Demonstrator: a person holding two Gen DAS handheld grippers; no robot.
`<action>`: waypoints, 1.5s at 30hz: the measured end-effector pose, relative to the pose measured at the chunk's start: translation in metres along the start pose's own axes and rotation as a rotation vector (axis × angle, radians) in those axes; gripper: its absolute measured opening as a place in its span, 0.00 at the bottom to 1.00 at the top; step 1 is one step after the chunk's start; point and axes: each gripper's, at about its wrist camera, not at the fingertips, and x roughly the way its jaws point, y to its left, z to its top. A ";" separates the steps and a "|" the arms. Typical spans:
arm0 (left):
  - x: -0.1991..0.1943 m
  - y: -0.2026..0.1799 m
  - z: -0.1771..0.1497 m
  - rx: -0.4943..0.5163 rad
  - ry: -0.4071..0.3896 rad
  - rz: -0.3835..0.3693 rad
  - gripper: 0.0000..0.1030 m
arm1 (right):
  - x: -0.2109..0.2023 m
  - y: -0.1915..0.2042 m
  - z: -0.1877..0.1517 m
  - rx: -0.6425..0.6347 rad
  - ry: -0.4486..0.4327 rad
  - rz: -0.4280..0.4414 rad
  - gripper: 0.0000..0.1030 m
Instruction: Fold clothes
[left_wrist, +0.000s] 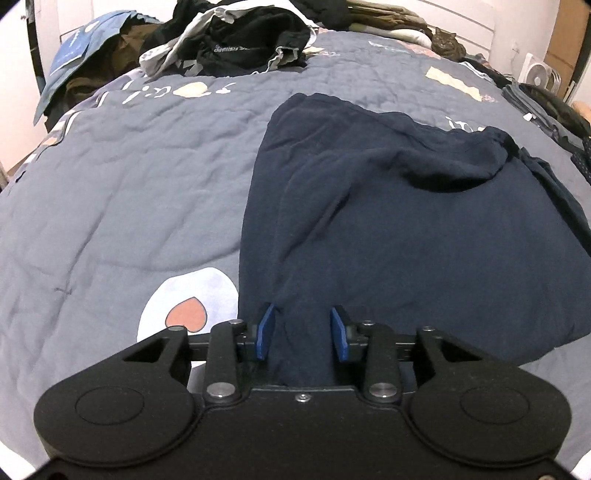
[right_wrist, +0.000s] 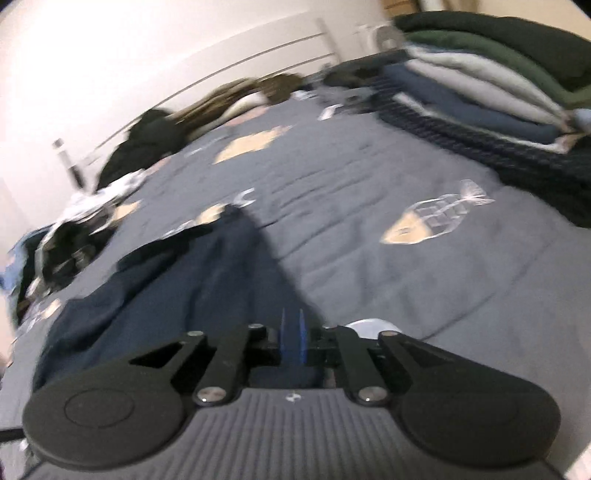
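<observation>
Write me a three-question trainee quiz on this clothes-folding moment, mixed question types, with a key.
1. True or false: the left gripper has its fingers spread, with the navy garment between them.
2. Multiple choice: the right gripper shows its fingers: A) wide apart, B) nearly together, C) out of view.
3. Short answer: what sits at the far right of the bedspread in the right wrist view?

Key: 1 true; 2 B; 3 a stack of folded clothes.
</observation>
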 end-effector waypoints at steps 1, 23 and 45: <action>0.001 0.000 0.000 -0.005 0.001 -0.001 0.35 | 0.001 0.004 -0.001 -0.024 0.005 -0.002 0.26; 0.005 -0.002 0.001 0.011 0.005 0.013 0.40 | 0.016 0.010 -0.013 -0.172 0.049 -0.164 0.00; 0.007 -0.009 0.001 0.027 0.008 0.019 0.47 | 0.015 0.016 -0.003 -0.184 0.081 -0.017 0.00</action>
